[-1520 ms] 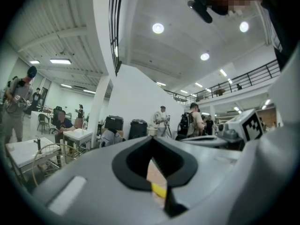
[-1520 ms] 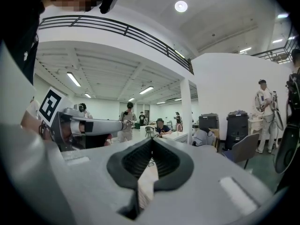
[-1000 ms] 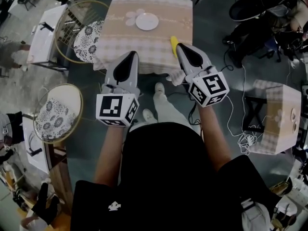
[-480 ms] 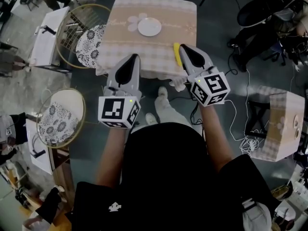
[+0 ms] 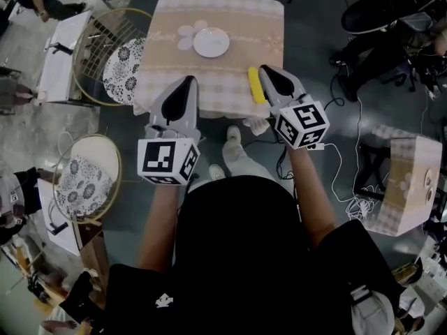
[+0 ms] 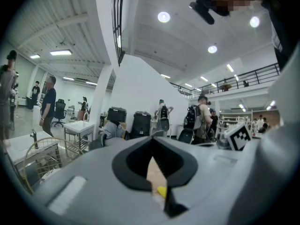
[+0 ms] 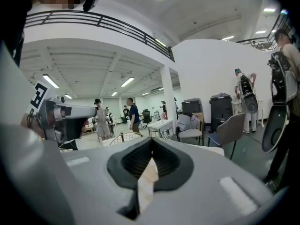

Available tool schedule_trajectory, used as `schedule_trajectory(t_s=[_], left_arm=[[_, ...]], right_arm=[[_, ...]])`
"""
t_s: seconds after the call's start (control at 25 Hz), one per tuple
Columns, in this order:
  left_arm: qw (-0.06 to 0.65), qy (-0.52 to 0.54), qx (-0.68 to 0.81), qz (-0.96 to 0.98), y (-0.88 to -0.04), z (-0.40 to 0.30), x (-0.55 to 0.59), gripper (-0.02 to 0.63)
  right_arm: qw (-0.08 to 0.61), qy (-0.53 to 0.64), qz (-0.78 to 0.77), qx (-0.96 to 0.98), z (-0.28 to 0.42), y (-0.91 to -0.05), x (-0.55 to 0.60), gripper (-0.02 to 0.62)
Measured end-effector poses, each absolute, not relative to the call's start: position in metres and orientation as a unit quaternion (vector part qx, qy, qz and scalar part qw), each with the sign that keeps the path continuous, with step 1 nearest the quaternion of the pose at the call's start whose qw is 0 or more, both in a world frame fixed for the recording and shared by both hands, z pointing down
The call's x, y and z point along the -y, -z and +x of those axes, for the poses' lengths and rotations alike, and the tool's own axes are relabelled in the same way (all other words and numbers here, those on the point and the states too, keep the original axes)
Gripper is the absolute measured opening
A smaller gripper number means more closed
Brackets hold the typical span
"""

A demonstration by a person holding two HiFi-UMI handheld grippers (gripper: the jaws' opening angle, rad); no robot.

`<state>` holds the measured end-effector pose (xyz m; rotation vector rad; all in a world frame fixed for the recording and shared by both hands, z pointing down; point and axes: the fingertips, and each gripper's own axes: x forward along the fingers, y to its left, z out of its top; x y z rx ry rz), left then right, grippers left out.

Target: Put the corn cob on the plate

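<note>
Left gripper [image 5: 187, 82] & right gripper [image 5: 266, 70] both have jaws closed, empty; corn cob [image 5: 256, 84] lies at table's [image 5: 174, 19] near right edge, well apart from plate [image 5: 211, 42], so 1 closed-jaw bump could roll it off.

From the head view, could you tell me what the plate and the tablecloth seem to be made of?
The plate looks like glazed ceramic or melamine: white, smooth, rimmed. The tablecloth looks like matte woven fabric: checked beige pattern, edges hanging down at the sides.
</note>
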<state>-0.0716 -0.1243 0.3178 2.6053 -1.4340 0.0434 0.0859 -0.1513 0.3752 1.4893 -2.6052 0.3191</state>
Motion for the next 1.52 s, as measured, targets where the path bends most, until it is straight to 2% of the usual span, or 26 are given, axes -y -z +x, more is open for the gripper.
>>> schedule_trajectory(t_s=[0.32,0.8,1.16,1.28,1.52], left_arm=[[0.098,-0.023,0.479,0.872,-0.328,-0.059,0.167,0.008],[0.138,-0.049,0.482,0.864,-0.367,-0.047,0.202,0.009],[0.162,-0.074,0.482,0.858,-0.395,-0.04,0.213,0.009],[0.169,-0.08,0.482,0.856,-0.402,-0.037,0.214,0.008],[0.171,-0.094,0.485,0.852,-0.407,-0.03,0.215,0.009]], right_arm=[[0.082,-0.127,0.491,0.858,0.098,-0.404,0.188,0.002],[0.147,-0.198,0.477,0.844,0.11,-0.496,0.214,0.005],[0.197,-0.26,0.475,0.817,0.119,-0.577,0.216,0.085],[0.226,-0.276,0.486,0.798,0.126,-0.608,0.216,0.138],[0.282,-0.316,0.486,0.764,0.132,-0.667,0.21,0.196]])
